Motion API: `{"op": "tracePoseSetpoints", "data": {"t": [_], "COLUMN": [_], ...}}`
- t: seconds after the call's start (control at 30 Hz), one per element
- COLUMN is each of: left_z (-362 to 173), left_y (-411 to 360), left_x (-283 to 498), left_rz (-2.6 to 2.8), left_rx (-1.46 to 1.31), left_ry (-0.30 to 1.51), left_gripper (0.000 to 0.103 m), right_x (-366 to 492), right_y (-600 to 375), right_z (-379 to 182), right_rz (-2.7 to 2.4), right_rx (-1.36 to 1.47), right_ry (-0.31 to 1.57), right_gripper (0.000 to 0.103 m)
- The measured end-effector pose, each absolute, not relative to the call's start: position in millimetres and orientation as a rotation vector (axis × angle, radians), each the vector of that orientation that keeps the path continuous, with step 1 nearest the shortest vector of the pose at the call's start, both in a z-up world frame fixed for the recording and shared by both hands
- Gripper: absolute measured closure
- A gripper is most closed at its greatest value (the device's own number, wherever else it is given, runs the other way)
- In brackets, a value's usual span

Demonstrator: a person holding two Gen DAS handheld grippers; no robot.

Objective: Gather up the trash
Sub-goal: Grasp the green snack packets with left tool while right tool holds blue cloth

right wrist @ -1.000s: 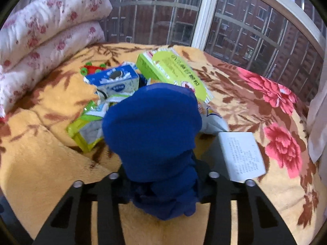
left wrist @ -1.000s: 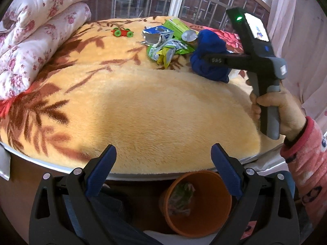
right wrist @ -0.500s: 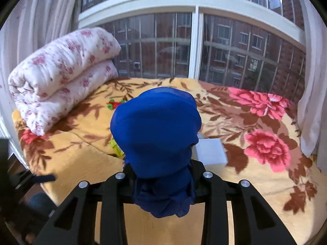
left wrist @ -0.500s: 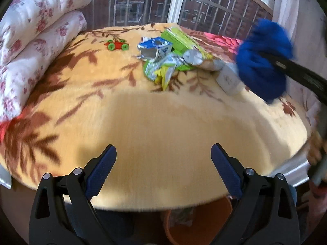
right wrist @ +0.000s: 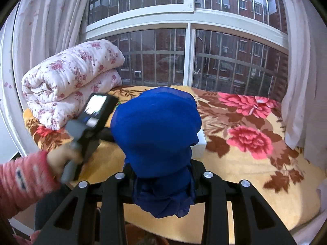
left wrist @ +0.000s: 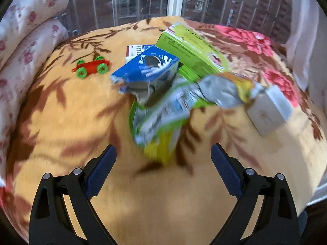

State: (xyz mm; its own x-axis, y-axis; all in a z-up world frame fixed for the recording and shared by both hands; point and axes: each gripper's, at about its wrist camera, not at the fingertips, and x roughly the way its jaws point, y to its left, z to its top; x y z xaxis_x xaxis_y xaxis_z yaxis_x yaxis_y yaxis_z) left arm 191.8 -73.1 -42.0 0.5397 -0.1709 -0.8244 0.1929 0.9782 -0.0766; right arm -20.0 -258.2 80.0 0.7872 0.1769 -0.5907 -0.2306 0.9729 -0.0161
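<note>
Blue cloth bundle [right wrist: 158,134], pinched in my right claw [right wrist: 162,180] above the bed [right wrist: 255,169] edge for carrying off. Left claw [left wrist: 163,165], jaws spread and empty, faces the wrapper pile [left wrist: 163,110], presumably the next pickup.

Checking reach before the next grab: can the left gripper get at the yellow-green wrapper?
Probably yes. The left gripper is open, and the wrapper lies just ahead between its fingers with nothing in between.
</note>
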Motion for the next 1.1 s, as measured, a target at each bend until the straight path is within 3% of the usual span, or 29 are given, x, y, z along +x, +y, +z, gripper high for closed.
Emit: {"op": "tracePoseSetpoints", "data": {"t": [0.13, 0.2, 0.43, 0.6, 1.1], "left_z": [-50.5, -52.9, -49.4, -36.2, 25.6], "left_y": [-77.0, -76.8, -85.0, -80.1, -42.2], "left_x": [218.9, 226.1, 222.1, 201.8, 63.7], "left_rz": [-0.16, -0.149, -0.183, -0.225, -0.343], "left_rx": [0.044, 0.037, 0.083, 0.091, 0.177], "left_ry": [0.998, 1.005, 0.995, 0.965, 0.819], "left_gripper": [0.014, 0.043, 0.067, 0.072, 0.072], "right_x": [-29.6, -31.7, -37.2, -42.2, -77.8], "right_y": [-265.1, -267.9, -275.6, -278.3, -276.4], "right_z": [75.0, 72.7, 61.1, 58.0, 56.7], "right_rz": [0.21, 0.206, 0.197, 0.201, 0.213], "right_rx": [-0.072, -0.065, -0.04, -0.034, -0.064], "right_ry": [0.642, 0.65, 0.676, 0.683, 0.69], "right_gripper": [0.068, 0.068, 0.068, 0.068, 0.068]}}
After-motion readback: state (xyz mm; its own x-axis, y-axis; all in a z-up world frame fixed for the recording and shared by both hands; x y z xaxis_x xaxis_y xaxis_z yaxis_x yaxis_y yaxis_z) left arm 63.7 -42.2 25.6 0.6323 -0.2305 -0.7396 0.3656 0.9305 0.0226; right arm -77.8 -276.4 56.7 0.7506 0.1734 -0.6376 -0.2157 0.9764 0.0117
